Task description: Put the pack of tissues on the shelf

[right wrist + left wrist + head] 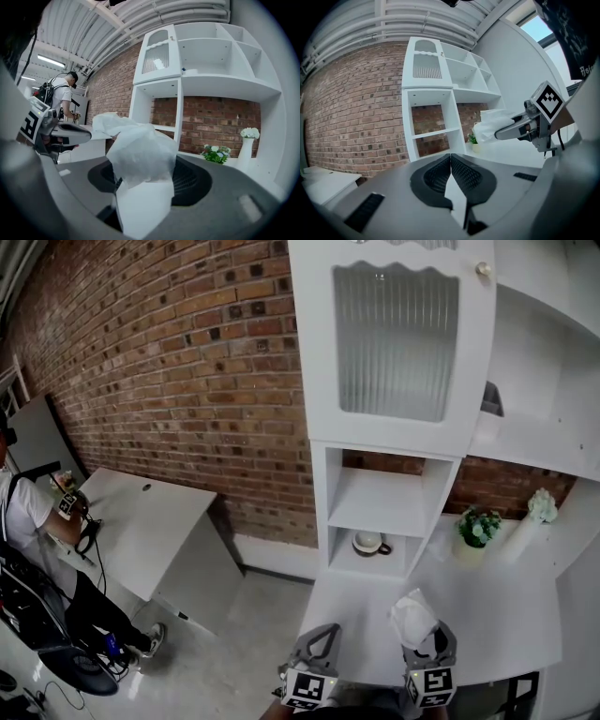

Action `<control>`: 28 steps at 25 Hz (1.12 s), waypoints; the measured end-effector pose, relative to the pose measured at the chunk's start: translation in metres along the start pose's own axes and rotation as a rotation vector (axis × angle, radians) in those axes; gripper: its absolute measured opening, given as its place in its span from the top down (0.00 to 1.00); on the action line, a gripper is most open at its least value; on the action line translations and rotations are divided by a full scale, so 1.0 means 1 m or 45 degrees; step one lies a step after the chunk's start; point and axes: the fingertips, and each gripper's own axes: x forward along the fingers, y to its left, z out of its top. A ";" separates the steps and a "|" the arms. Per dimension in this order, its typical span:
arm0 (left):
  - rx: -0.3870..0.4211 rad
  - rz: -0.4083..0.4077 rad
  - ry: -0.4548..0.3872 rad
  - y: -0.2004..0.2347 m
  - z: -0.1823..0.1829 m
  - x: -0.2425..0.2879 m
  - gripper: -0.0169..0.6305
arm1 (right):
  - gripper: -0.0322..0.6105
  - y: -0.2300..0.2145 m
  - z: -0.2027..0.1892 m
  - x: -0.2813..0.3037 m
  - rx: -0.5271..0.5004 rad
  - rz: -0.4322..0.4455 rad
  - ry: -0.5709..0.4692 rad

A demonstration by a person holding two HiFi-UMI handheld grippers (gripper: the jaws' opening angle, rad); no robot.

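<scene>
My right gripper (424, 641) is shut on a white pack of tissues (412, 618), a loose tissue puffing out of its top. In the right gripper view the pack of tissues (140, 187) fills the space between the jaws. My left gripper (322, 638) hovers beside it at the counter's near edge, jaws shut and empty, pads meeting in the left gripper view (451, 161). That view also catches the right gripper (506, 132) and the pack of tissues (490, 124). Ahead stands the white shelf unit (375, 502) with open compartments.
A mug (370, 543) sits in the lowest compartment. A small potted plant (478, 529) and a white vase of flowers (530, 521) stand on the white counter (497, 606) at right. A glass cabinet door (394, 343) hangs above. A person (28, 540) stands by a table (141, 521) at left.
</scene>
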 end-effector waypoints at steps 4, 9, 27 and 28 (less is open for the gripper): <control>-0.019 0.022 -0.013 0.008 0.006 0.011 0.96 | 0.53 -0.007 0.018 0.020 0.003 0.012 -0.047; -0.060 0.058 -0.033 0.016 0.014 0.028 0.96 | 0.53 -0.022 0.044 0.050 0.002 0.032 -0.093; -0.074 0.123 0.018 0.024 0.010 0.061 0.96 | 0.53 -0.044 0.110 0.120 -0.114 0.106 -0.221; -0.076 0.126 0.024 0.025 0.009 0.061 0.96 | 0.53 -0.045 0.113 0.124 -0.111 0.104 -0.225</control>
